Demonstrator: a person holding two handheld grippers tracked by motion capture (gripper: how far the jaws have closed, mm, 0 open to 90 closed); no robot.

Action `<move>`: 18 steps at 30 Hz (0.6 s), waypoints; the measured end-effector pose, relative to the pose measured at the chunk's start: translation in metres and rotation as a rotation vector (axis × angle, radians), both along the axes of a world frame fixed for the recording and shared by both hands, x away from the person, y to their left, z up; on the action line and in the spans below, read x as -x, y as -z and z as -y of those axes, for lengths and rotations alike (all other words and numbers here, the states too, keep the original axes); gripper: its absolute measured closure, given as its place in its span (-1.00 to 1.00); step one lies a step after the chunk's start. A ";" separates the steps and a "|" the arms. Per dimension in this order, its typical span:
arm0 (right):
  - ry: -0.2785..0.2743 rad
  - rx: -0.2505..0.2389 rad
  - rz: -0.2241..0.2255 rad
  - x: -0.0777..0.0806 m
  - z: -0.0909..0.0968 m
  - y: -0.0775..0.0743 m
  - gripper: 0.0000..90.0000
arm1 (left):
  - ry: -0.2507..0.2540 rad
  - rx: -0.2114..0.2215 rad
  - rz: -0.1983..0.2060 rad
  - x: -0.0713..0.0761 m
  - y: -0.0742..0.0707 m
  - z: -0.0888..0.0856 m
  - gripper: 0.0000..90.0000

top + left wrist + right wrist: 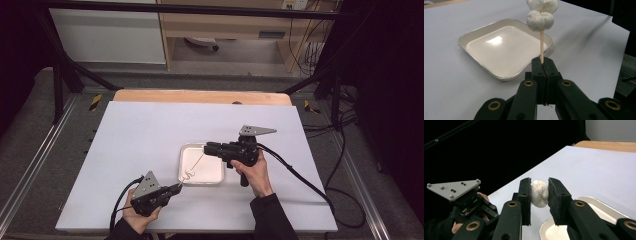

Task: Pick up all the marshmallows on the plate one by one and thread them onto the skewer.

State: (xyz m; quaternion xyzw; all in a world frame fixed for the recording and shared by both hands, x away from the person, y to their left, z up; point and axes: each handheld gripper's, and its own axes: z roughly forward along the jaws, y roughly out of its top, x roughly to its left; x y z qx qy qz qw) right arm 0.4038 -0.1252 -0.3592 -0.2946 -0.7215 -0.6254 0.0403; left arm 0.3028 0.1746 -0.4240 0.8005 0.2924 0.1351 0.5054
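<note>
My left gripper [178,187] [543,62] is shut on the bottom end of a thin wooden skewer [541,45]. The skewer rises at a slant over the near left corner of a white square tray [210,170] [499,50]. Two white marshmallows [189,175] [540,20] are threaded on it, one above the other. My right gripper [207,149] [539,187] hovers over the tray's far edge, close to the skewer's upper tip. It is shut on a third white marshmallow [539,193], squeezed between its pads.
A white sheet [150,140] covers the table, with a wooden strip [200,96] along its far edge. The tray's metal rim [584,201] lies below my right jaws. The left gripper's grey plate [454,188] shows beyond them. Cables trail off to the right.
</note>
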 end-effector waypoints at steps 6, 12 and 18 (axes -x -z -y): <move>-0.017 -0.006 -0.012 0.001 -0.001 0.001 0.62 | 0.003 0.000 0.002 0.000 0.000 0.000 0.97; -0.033 0.000 -0.026 0.002 -0.003 0.004 0.66 | 0.003 -0.007 -0.003 0.000 0.001 0.000 0.97; -0.050 0.011 -0.036 0.003 -0.006 0.008 0.71 | -0.001 -0.010 -0.008 0.000 0.002 0.001 0.97</move>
